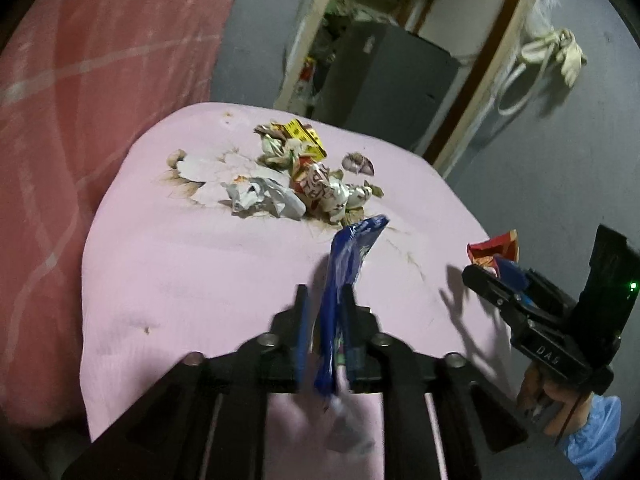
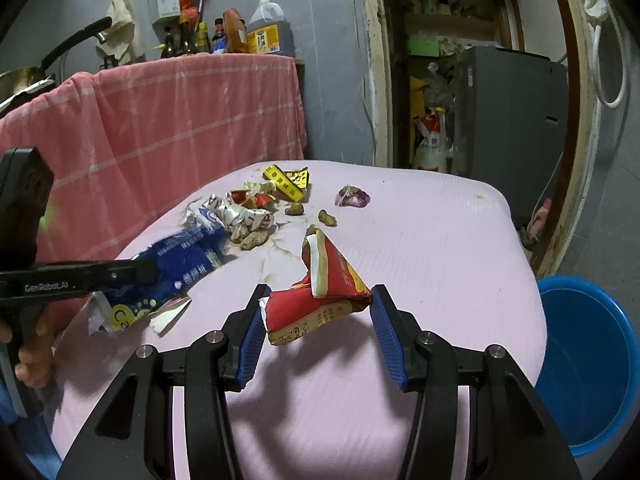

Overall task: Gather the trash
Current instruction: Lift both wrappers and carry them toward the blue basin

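Left wrist view
Left gripper: your left gripper (image 1: 325, 304) has its jaws drawn narrow around the blue wrapper (image 1: 344, 264), which stands up between the fingers and leans away from you over the pink table (image 1: 180, 272).
Trash pile: the trash pile (image 1: 296, 172) of crumpled wrappers lies on the pink table beyond the blue wrapper, with the yellow wrapper (image 1: 306, 138) at its far edge.
Right gripper: your right gripper (image 1: 496, 280) sits at the right edge of the pink table, against the red wrapper (image 1: 494, 250); from here you cannot tell how its jaws stand.

Right wrist view
Right gripper: your right gripper (image 2: 316, 320) has its jaws spread wide on either side of the red wrapper (image 2: 320, 292), which lies crumpled on the pink table (image 2: 440, 248); whether the pads touch it cannot be told.
Left gripper: your left gripper (image 2: 152, 272) reaches in from the left of the red wrapper, pinching the blue wrapper (image 2: 176, 264).
Trash pile: the trash pile (image 2: 248, 216) lies beyond the red wrapper, the yellow wrapper (image 2: 288, 182) at its far side.
Bucket: a blue bucket (image 2: 592, 360) stands on the floor just beside the right edge of the pink table.
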{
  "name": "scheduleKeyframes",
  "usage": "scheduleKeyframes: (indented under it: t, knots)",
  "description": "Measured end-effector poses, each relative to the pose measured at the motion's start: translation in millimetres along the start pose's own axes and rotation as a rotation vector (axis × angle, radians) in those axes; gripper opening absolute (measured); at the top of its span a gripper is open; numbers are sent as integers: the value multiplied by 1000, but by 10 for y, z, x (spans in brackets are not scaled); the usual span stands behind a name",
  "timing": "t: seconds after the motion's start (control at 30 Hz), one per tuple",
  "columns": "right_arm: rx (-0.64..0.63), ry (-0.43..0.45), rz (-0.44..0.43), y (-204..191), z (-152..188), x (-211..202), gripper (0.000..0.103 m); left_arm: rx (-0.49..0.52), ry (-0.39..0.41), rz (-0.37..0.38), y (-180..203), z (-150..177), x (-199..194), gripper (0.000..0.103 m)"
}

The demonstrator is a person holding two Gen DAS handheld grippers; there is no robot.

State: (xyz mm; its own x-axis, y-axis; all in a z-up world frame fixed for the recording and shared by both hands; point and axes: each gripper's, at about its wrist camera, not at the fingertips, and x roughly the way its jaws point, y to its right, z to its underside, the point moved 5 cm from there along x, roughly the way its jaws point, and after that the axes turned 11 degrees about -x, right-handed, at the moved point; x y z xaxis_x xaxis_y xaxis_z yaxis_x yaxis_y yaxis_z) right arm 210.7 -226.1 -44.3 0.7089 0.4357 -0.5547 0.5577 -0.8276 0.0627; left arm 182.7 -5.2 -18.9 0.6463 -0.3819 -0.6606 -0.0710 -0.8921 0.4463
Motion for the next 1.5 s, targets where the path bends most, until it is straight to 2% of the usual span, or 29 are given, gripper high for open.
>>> scheduleKeyframes:
  t: [0.03, 0.27, 0.3, 0.4, 0.63, 0.73, 0.9, 1.07, 1.4, 1.5]
  knots:
    - [0, -1, 0, 0, 5, 1, 49, 10, -12, 5, 6, -26, 25, 32]
    - [8, -4, -5, 10, 27, 4, 49, -7, -37, 37, -45, -136, 117, 32]
    - [9, -5, -6, 11, 28, 7, 49, -8, -39, 40, -44, -147, 123, 31]
    - [10, -6, -6, 14, 28, 12, 49, -7, -49, 47, -45, -188, 141, 11]
    - [11, -4, -6, 15, 27, 12, 49, -10, -66, 54, -39, -204, 150, 4]
    - [11, 5, -4, 16, 25, 1, 49, -7, -32, 54, -14, -238, 71, 3]
    - [6, 49, 6, 19, -12, -71, 49, -15, 55, 138, 61, -306, -155, 3]
    - [-11, 105, 28, 8, -75, -173, 49, -33, 117, 182, 162, -371, -273, 3]
    - [-22, 295, 175, 182, -330, -719, 49, 86, 318, 227, 761, -455, -430, 3]
    - [-18, 340, 227, 294, -383, -903, 49, 120, 353, 245, 957, -462, -403, 3]
